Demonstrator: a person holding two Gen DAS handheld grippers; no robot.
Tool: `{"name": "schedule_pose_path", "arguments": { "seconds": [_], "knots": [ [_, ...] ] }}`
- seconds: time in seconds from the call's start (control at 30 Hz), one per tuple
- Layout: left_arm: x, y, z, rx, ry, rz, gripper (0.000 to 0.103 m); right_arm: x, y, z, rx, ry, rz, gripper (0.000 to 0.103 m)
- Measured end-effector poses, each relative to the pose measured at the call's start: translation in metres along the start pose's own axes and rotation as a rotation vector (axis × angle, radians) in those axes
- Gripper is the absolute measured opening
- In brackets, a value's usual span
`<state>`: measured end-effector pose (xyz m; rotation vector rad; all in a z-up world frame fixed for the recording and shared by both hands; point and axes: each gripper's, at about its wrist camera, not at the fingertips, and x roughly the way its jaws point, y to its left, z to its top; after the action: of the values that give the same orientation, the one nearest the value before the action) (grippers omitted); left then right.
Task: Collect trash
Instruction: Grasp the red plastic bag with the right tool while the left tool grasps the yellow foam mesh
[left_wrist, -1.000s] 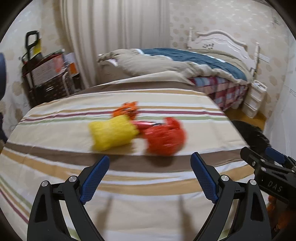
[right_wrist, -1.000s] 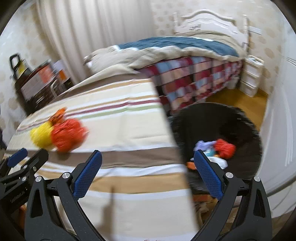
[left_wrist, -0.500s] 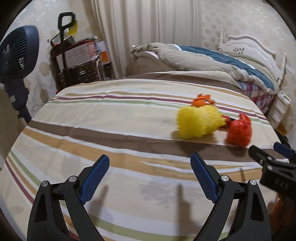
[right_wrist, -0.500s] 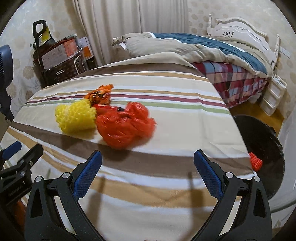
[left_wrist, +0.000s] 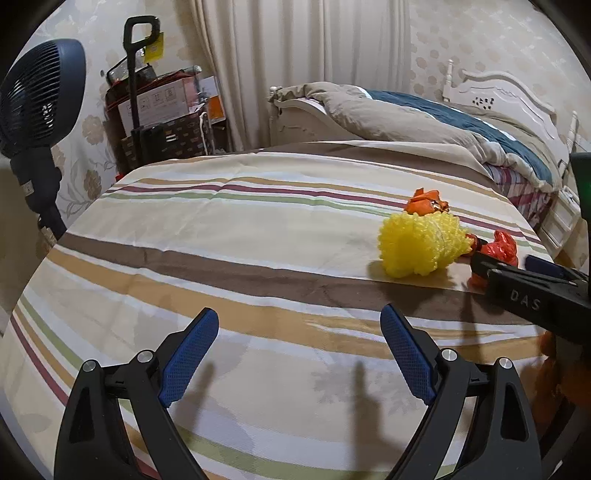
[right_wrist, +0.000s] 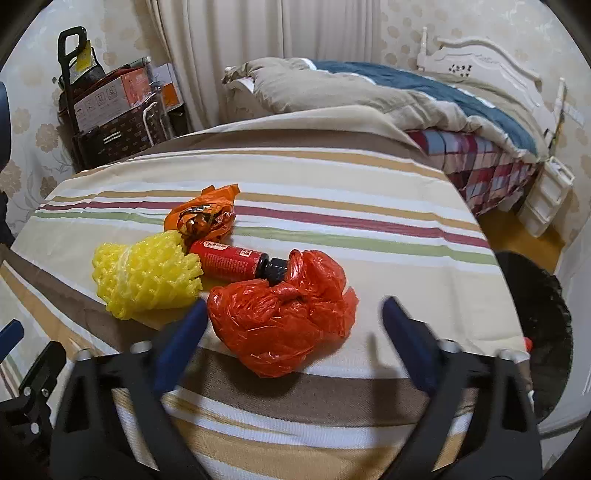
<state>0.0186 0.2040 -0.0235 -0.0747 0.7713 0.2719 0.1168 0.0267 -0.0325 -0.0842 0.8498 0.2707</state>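
The right hand-held gripper (right_wrist: 291, 325) has closed in, jaws wide open, on the crumpled red plastic bag (right_wrist: 284, 321); straddle its knotted middle before squeezing.

black tool (left_wrist: 299, 332) w/ blue textured pads (left_wrist: 188, 354).

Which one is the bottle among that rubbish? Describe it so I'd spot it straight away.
Look at the striped cloth and find the small heap of rubbish on it. The bottle lies on its side in the middle of the heap, between the yellow foam net and the red plastic bag. It alone is hard and smooth: red, printed label, black cap.
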Motion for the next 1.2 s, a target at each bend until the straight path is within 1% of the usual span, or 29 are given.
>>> {"name": "schedule_pose_path", "arguments": {
  "seconds": [0.03, 0.07, 0.13, 0.27, 0.5, 0.67, 0.97, 1.2],
  "knots": [
    [0.0, -0.002, 0.001, 0.004, -0.002, -0.005, 0.089, 0.002, -0.002, -0.001, 0.001, 0.014, 0.02, 0.063],
    [0.001, -0.002, 0.001, 0.005, -0.003, -0.009, 0.089, 0.004, -0.004, -0.002, 0.007, 0.027, 0.034, 0.063],
    [0.002, -0.007, 0.003, 0.011, -0.004, -0.021, 0.089, 0.002, -0.007, -0.003, 0.015, 0.027, 0.046, 0.061],
    [0.005, -0.018, 0.006, 0.036, -0.004, -0.049, 0.089, -0.004, -0.014, -0.007, 0.006, 0.02, 0.022, 0.06],
    [0.014, -0.045, 0.014, 0.107, -0.006, -0.094, 0.089, -0.014, -0.045, -0.019, 0.043, 0.026, -0.013, 0.06],
    [0.022, -0.058, 0.024, 0.142, -0.015, -0.113, 0.089, -0.019, -0.062, -0.027, 0.073, 0.038, -0.008, 0.06],
    [0.034, -0.072, 0.035, 0.18, -0.009, -0.143, 0.089, -0.021, -0.069, -0.03, 0.08, 0.037, -0.011, 0.061],
    [0.045, -0.08, 0.042, 0.206, 0.005, -0.151, 0.089, -0.021, -0.068, -0.03, 0.082, 0.037, -0.005, 0.062]
  ]
}}
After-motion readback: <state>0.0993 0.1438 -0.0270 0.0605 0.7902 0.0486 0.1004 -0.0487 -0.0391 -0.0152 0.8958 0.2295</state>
